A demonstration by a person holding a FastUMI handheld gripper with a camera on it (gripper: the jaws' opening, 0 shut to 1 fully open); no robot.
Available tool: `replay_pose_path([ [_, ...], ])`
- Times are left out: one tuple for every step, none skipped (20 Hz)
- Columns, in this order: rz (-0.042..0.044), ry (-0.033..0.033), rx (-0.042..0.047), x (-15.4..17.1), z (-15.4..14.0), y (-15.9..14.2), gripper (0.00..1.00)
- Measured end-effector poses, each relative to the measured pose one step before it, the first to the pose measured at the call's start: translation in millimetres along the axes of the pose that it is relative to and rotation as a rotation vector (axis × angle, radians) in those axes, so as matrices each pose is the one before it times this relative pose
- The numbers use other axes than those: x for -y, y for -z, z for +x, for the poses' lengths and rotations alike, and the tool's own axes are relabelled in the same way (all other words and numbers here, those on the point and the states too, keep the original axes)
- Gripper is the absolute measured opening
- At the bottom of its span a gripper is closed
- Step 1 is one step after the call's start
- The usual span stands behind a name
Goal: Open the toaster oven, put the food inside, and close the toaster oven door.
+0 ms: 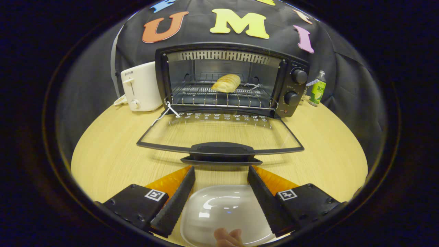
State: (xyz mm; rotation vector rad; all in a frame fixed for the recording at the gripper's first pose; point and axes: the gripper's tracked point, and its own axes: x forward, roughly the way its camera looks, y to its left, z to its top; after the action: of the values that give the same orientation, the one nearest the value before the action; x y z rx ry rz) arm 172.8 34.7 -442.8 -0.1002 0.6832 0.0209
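The counter (113,154) held the toaster oven (231,80) at its far side. The oven's door (219,132) lay flat open, pointing back at the tool (221,175). The door's handle (221,151) ran side to side, just ahead of the tool's tips and lined up with the gap between them. The food (226,83), a bread roll, already sat on the rack inside the oven. An empty plate (223,212) lay under the tool, on the near side from the oven. The tool's fingers were spread wide and held nothing. I think closing the door was the only job left.
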Motion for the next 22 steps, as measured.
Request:
replay_pose_path([
  [0.00625, -0.00300, 0.00585, -0.49, -3.43, -2.12, 1.00],
  [0.00409, -0.00193, 0.00872, 0.40, -2.61, -3.51, 1.00],
  [0.00361, -0.00071, 0.01488, 0.53, -2.69, -3.85, 1.00],
  [0.00228, 0.00188, 0.01821, -0.02, -3.69, -5.34, 1.00],
  [-0.00042, 0.00388, 0.01815, -0.13, -2.82, -5.55, 1.00],
  [0.00068, 0.00382, 0.01459, 0.28, -2.15, -4.11, 1.00],
  [0.01201, -0.00041, 0.01523, 0.51, -1.50, -5.22, 1.00],
  [0.01295, -0.00096, 0.00828, 0.29, 0.04, -4.73, 1.00],
  [0.00125, 0.00190, 0.00478, -0.64, -1.08, -2.59, 1.00],
  [0.00157, 0.00025, 0.01040, -0.37, -1.29, -4.38, 1.00],
  [0.00024, -0.00083, 0.01673, -0.49, -0.36, -4.49, 1.00],
  [-0.00174, -0.00182, 0.02104, -0.55, -1.42, -7.40, 1.00],
  [-0.00153, -0.00212, 0.02472, 0.80, -1.34, -6.84, 1.00],
  [0.00532, -0.00346, 0.01983, -1.03, -1.11, -5.28, 1.00],
  [0.00848, -0.00162, 0.00732, 0.50, 0.57, -4.67, 1.00],
  [0.00937, -0.00107, 0.00800, -0.43, 0.63, -4.64, 1.00],
  [0.00698, 0.00009, 0.01642, -0.33, 0.48, -7.96, 1.00],
  [0.00117, 0.00131, 0.02235, -0.93, 1.29, -10.25, 1.00],
  [0.00042, 0.00181, 0.01859, -0.46, 1.54, -8.94, 1.00],
  [0.00141, 0.00193, 0.01692, -0.84, 2.20, -9.77, 1.00],
  [0.00559, 0.00311, 0.01096, -0.54, 2.92, -7.71, 1.00],
  [0.00441, 0.00432, 0.00077, -0.04, 3.74, -5.39, 1.00],
])
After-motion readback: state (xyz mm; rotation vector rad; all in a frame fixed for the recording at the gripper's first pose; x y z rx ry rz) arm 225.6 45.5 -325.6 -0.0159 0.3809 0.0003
